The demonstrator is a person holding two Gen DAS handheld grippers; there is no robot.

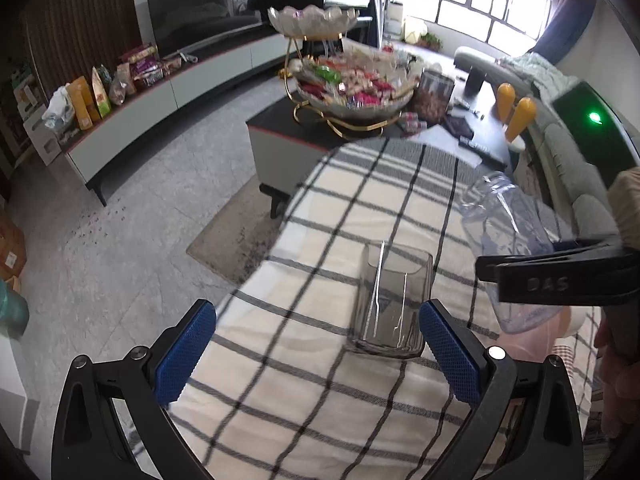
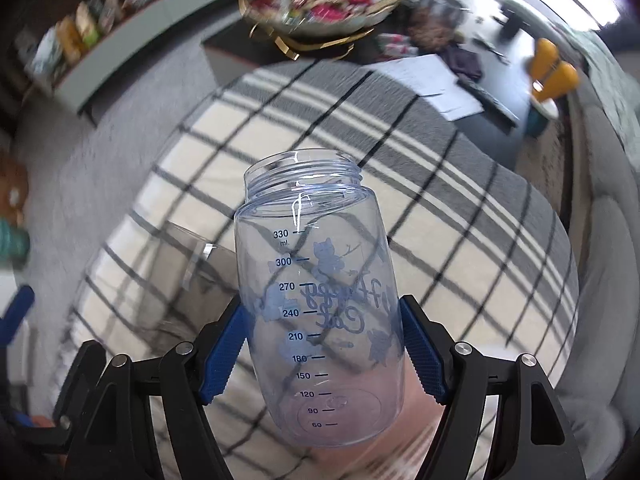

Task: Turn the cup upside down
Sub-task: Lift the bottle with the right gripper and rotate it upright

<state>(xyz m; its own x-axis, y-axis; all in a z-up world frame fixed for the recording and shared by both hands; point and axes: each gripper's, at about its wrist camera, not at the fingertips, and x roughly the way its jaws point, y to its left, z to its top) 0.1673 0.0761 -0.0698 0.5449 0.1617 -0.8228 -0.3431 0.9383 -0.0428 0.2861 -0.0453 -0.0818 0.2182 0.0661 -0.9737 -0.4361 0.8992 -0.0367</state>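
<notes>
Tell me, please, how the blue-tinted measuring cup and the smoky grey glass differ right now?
The measuring cup is held in the right claw, lifted off the checked cloth; the grey glass stands on that cloth, ungripped, ahead of the open left claw. The cup has blue printed markings and a threaded neck; the glass is plain and straight-sided. Both are transparent and empty.

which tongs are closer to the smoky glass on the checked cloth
Left. The left tongs are open, with the smoky glass just inside their right pad; the right tongs grip the clear bottle beside it.
</notes>
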